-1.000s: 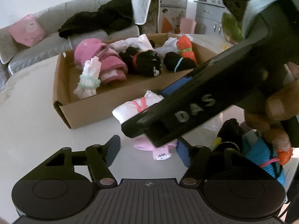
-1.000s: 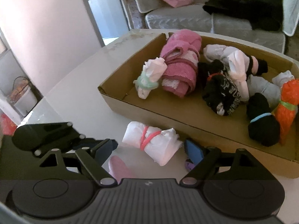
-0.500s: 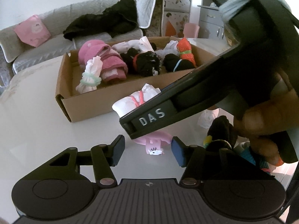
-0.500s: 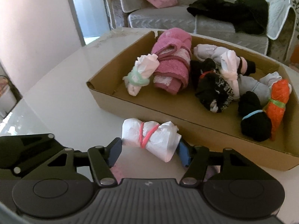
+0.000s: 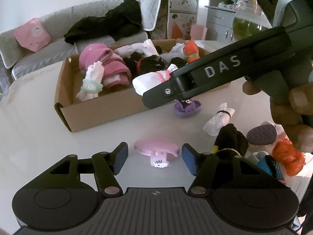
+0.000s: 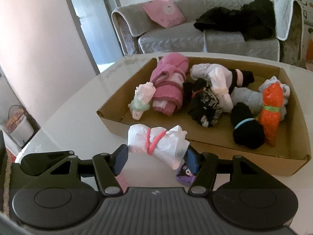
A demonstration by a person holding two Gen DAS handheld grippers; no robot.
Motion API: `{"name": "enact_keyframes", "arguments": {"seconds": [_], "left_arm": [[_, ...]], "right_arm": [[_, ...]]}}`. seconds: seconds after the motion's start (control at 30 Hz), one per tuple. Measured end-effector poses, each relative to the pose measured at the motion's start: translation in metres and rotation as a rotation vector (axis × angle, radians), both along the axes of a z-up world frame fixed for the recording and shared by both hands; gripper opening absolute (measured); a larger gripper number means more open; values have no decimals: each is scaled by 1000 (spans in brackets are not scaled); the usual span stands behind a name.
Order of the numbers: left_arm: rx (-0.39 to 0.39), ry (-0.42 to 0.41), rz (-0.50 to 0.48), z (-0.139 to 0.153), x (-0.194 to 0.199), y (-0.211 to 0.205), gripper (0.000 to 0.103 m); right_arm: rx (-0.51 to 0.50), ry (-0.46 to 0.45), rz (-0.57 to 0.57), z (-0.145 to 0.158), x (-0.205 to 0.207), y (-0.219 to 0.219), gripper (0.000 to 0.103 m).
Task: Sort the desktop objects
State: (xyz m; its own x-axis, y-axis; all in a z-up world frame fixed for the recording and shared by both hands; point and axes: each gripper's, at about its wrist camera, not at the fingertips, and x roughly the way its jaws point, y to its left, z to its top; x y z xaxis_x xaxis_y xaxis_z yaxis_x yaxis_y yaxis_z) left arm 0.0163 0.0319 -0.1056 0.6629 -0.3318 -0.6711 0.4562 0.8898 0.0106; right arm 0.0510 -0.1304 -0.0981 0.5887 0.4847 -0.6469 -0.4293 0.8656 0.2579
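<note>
Your right tool (image 6: 156, 156) pinches a white roll (image 6: 157, 145) bound with a pink band, lifted clear of the table (image 6: 78, 121) just before the near wall of the box (image 6: 215, 148). Your left tool (image 5: 154, 156), its jaws opening and gripping nothing, hovers over a pink slipper (image 5: 156, 149) on the table.

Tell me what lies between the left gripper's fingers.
In the left wrist view, a pink slipper lies on the table between the left gripper fingers, untouched.
</note>
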Motion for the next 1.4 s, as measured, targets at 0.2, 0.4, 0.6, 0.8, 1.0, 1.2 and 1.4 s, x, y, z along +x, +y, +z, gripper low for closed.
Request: {"name": "enact_keyframes", "arguments": {"seconds": [0.2,0.4,0.6,0.8,1.0,1.2,1.4], "left_arm": [[-2,2,-12,1,0,-2,56],[1,-1,-12,1,-1,-2,54],[31,-16,-24,6,-4,-4,54],[-1,-61,-19,24,-6,3,54],[-49,-144,38,58,3,11,54],[-111,-236,108,99,13,23,54],[-101,-238,123,111,35,17,54]], "right_arm": [[25,-12,1,4,-2,-7,58],[36,-28,13,8,-6,-10,58],[53,-40,23,12,-11,-21,58],[108,-77,-8,27,-16,-49,58],[169,-158,-78,52,-20,-85,58],[216,-245,-162,79,-22,-118,58],[217,-281,-182,87,-9,-126,58]]}}
